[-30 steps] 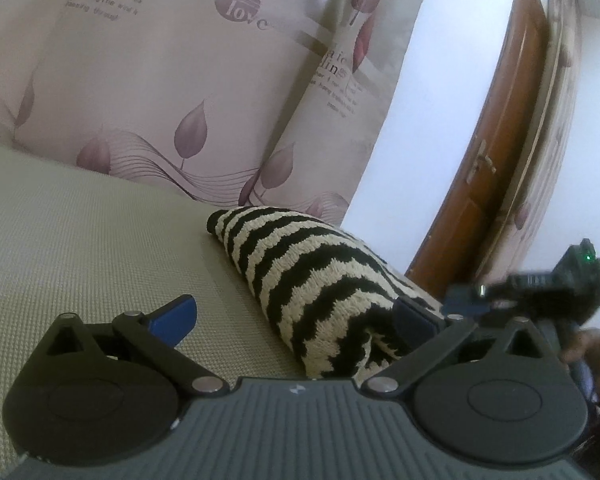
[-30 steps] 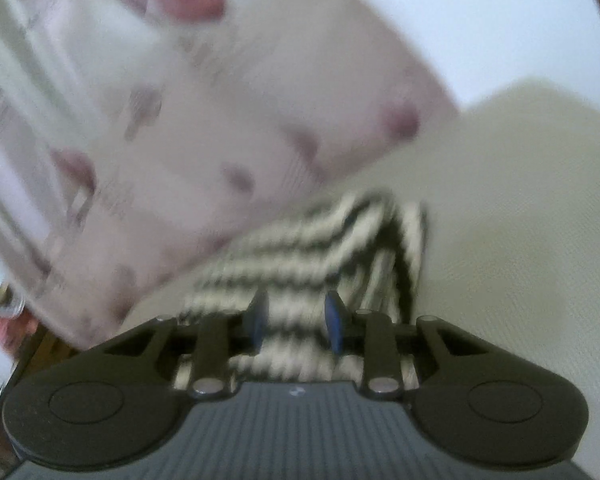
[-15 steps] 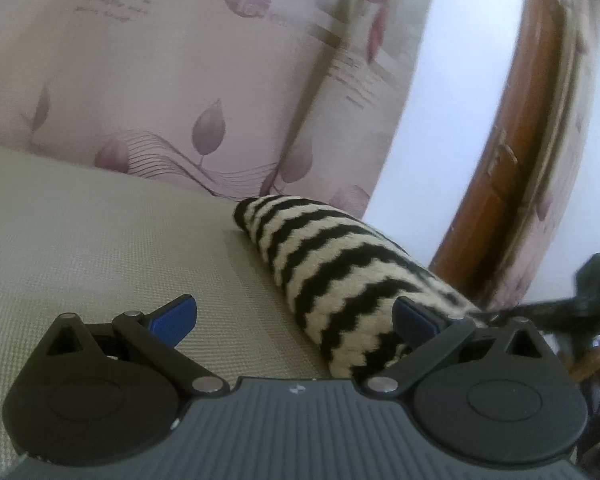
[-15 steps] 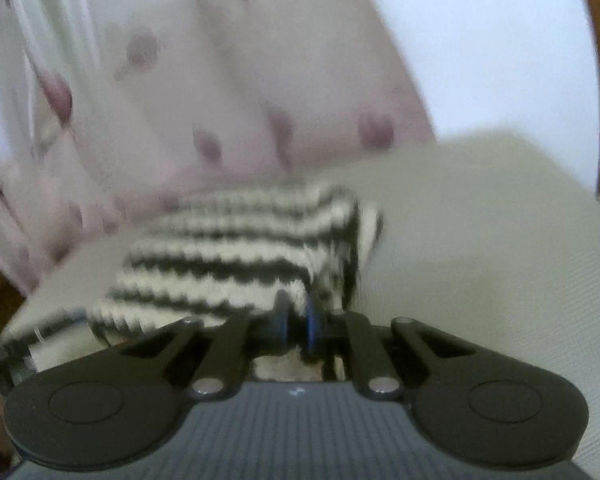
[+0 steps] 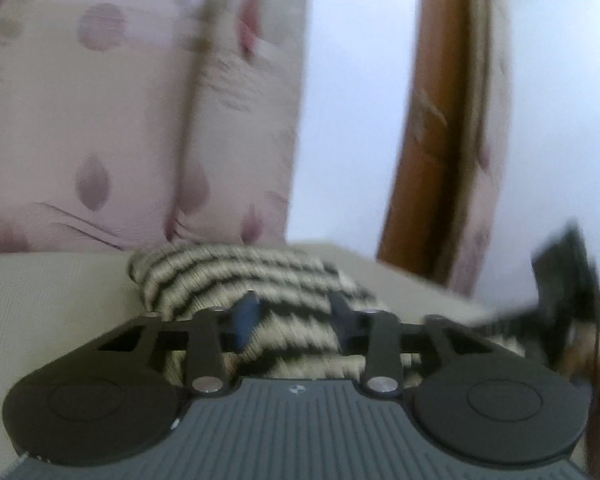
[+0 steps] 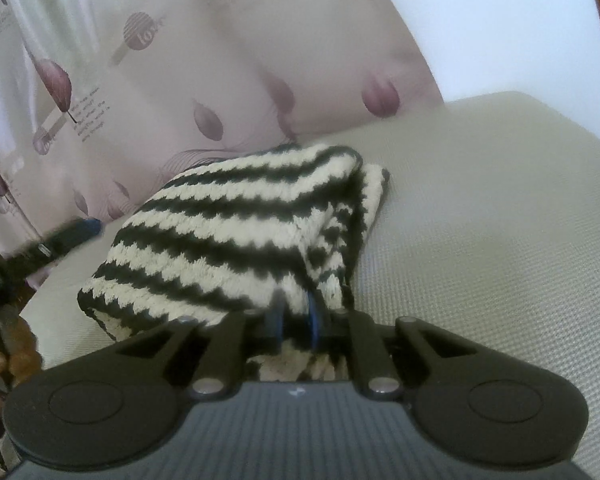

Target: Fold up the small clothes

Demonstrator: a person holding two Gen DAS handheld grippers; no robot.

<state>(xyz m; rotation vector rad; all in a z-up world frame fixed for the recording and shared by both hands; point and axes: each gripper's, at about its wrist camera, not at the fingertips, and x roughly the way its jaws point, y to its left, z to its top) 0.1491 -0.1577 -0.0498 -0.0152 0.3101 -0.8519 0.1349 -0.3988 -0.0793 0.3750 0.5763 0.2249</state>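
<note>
The striped knit [image 6: 236,232] lay on the bed [image 6: 480,220] near the pillows [image 6: 180,60], already doubled over. The right gripper [image 6: 296,320] pinched its near edge. The left gripper [image 5: 296,316] was closing, knit between its fingers. Another fold seemed left.

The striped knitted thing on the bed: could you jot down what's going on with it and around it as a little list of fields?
item: black and cream striped knit garment, bunched and partly folded
surface: beige woven bed cover
right gripper: blue pads shut on a near corner of the garment
left gripper: jaws closing, garment fabric lying between them; view blurred
behind: pink pillows with a leaf print
also visible: brown wooden door frame
fold state: not yet a neat flat fold
</note>
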